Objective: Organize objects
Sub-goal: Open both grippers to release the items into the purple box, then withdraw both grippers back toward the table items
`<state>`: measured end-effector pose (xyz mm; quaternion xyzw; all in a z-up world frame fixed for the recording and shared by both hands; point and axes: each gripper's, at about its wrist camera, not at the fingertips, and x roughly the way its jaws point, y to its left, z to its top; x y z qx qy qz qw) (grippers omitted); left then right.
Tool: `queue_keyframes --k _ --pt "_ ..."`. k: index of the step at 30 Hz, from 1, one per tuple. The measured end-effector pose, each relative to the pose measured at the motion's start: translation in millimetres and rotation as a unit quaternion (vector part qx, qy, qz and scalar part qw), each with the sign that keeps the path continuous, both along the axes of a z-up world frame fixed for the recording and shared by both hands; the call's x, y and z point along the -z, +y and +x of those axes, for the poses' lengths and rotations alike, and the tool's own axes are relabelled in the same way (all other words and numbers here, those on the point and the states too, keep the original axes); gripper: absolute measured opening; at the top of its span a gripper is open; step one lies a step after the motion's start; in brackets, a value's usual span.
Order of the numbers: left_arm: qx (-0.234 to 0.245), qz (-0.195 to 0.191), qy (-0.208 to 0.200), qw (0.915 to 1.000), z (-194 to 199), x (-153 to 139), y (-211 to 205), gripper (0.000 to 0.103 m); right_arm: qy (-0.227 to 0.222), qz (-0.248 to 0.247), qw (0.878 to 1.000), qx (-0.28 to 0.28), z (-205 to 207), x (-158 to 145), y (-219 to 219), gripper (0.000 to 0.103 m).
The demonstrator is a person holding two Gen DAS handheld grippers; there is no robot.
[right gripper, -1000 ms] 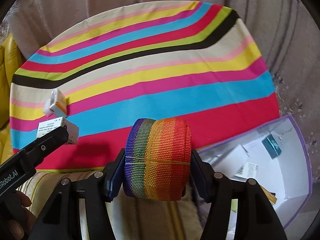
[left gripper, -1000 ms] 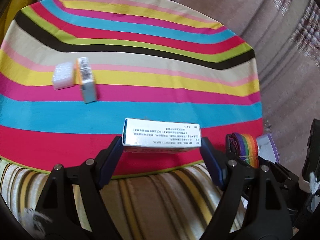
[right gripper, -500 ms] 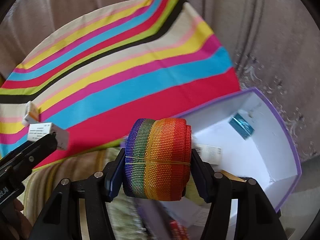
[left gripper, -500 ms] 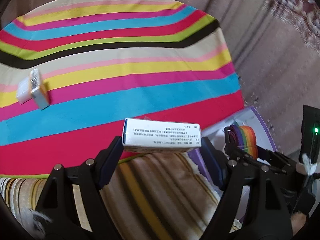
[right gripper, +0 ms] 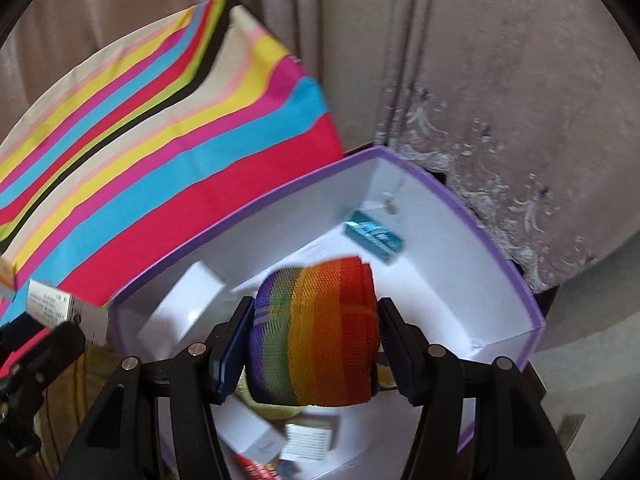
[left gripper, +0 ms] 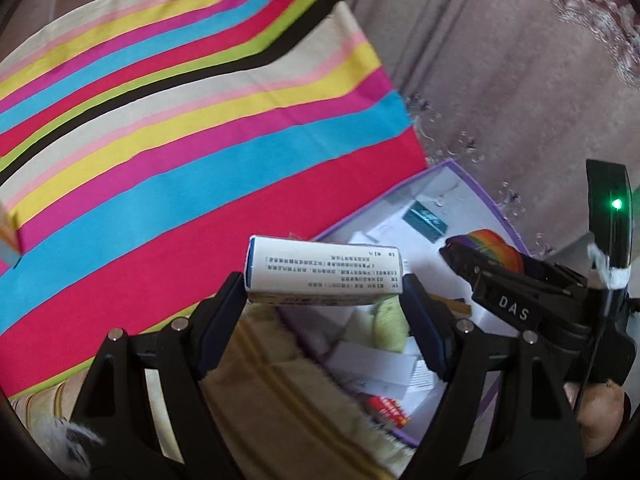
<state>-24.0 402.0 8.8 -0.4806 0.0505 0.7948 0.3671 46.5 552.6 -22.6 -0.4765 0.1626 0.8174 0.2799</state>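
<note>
In the left wrist view, the striped cloth [left gripper: 168,128] fills the upper left of the frame, its bands of red, blue, yellow, pink, green and black running up to the right over a flat surface. At the far left edge a small orange and blue box [left gripper: 8,236] lies on the cloth, cut off by the frame. Below the cloth, at lower centre, a yellowish striped fabric [left gripper: 280,396] shows, blurred. In the middle, the left gripper [left gripper: 324,304] clamps a white carton [left gripper: 324,276] printed with small text, held by its two ends, level, over the near edge of a purple box [left gripper: 480,188]. That box sits right of the cloth, open, with white inner walls and papers, small packs and a teal packet [left gripper: 426,220] inside. At the right, the right gripper [left gripper: 492,256] grips a rainbow strap roll [left gripper: 496,246]. A grey-pink curtain [left gripper: 500,80] with pale embroidery fills the upper right. In the right wrist view, the cloth lies upper left, the box fills the centre, and the strap roll is squeezed between the two pads above the box's interior; the curtain hangs behind, at top and right.
</note>
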Motion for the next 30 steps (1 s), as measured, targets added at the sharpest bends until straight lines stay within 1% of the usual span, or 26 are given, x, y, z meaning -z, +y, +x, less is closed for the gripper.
queue_keyframes --k 4,6,9,11,15,20,25,30 --pt "0.026 0.011 -0.009 0.9996 3.0 0.2 15.2 0.081 0.005 0.019 1.0 0.02 7.4 -7.3 13.8 0.061" --pt "0.044 0.021 -0.027 0.9985 3.8 2.5 21.8 0.082 0.009 0.026 0.999 0.028 9.3 -10.6 20.1 0.062" --pt "0.046 0.021 -0.038 0.998 3.2 6.1 26.8 0.087 0.009 0.024 0.999 0.03 9.1 -10.8 24.8 0.062" --pt "0.039 0.027 -0.04 0.9981 1.4 5.5 24.0 0.09 0.006 0.02 0.999 0.028 9.4 -8.3 23.5 0.063" --pt "0.025 0.032 -0.047 0.998 -1.6 5.9 19.0 0.09 0.005 0.012 1.0 0.022 7.6 -4.2 19.5 0.066" --pt "0.011 0.032 -0.046 0.9983 -4.2 4.6 11.8 0.09 0.005 0.014 1.0 0.015 3.9 -5.4 13.7 0.067" --pt "-0.013 0.033 -0.042 0.9985 -11.8 2.7 -6.5 0.09 0.004 0.016 1.0 0.003 -1.4 -7.8 3.5 0.068" --pt "-0.053 0.035 -0.042 0.9971 -22.2 1.7 -35.7 0.09 0.003 0.017 1.0 -0.019 -11.0 -11.9 -13.1 0.068"
